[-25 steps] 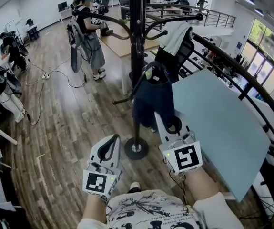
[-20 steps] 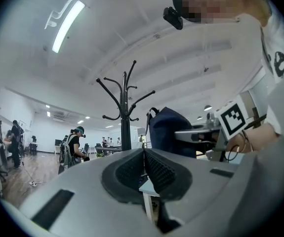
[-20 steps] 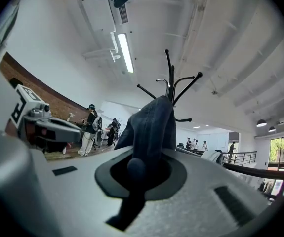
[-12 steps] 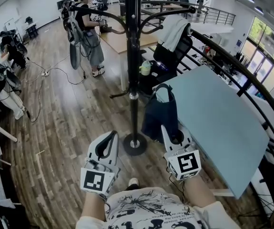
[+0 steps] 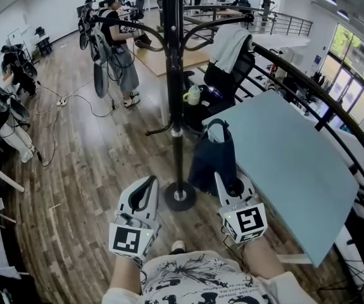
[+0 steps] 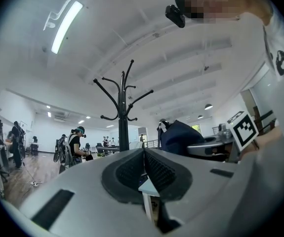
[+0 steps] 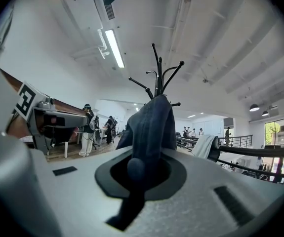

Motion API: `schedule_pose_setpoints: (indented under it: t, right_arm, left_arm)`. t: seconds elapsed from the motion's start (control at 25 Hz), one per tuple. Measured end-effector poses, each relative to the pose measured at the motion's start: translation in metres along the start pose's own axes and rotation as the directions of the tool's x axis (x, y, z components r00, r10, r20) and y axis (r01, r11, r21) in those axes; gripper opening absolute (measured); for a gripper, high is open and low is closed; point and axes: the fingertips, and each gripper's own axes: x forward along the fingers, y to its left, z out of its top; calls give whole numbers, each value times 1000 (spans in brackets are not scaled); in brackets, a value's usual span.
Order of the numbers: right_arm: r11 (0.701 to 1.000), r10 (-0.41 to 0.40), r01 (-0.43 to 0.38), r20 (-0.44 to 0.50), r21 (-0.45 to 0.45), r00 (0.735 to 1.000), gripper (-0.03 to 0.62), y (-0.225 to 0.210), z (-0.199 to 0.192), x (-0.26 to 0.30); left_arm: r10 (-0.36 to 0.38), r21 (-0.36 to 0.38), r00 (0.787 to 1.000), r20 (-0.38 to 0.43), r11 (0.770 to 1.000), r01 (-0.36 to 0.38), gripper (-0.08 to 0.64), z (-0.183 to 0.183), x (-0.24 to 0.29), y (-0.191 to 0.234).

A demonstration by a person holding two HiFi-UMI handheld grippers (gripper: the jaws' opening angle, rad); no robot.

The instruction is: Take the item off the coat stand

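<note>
A dark blue bag (image 5: 212,158) hangs free of the black coat stand (image 5: 176,81), just right of the pole and above its round base (image 5: 180,197). My right gripper (image 5: 223,178) is shut on the bag's lower fabric. In the right gripper view the bag (image 7: 151,125) rises straight up from my right gripper (image 7: 144,157), with a strap end dangling through the jaws. The stand's hooks (image 7: 159,68) show behind it. My left gripper (image 5: 149,182) is shut and holds nothing, left of the base. In the left gripper view my left gripper (image 6: 143,154) faces the stand (image 6: 124,110) and the bag (image 6: 182,137).
A light blue tabletop (image 5: 295,170) lies close on the right, with a dark curved railing (image 5: 324,103) behind it. A chair draped in white cloth (image 5: 231,46) stands past the stand. A person (image 5: 117,40) works at the back left; cables (image 5: 68,100) lie on the wooden floor.
The bag has come off the stand's arm and swung right and nearer with my right gripper. It now hangs beside the table edge. My left gripper has hardly moved.
</note>
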Motion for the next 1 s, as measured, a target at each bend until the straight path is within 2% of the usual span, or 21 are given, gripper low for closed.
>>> schedule_pose_setpoints:
  t: [1.0]
  right_arm:
    - [1000, -12, 12, 27, 3, 1000, 2, -17, 10, 19]
  left_arm:
    - [-9, 5, 1000, -12, 1000, 9, 5, -4, 31, 12]
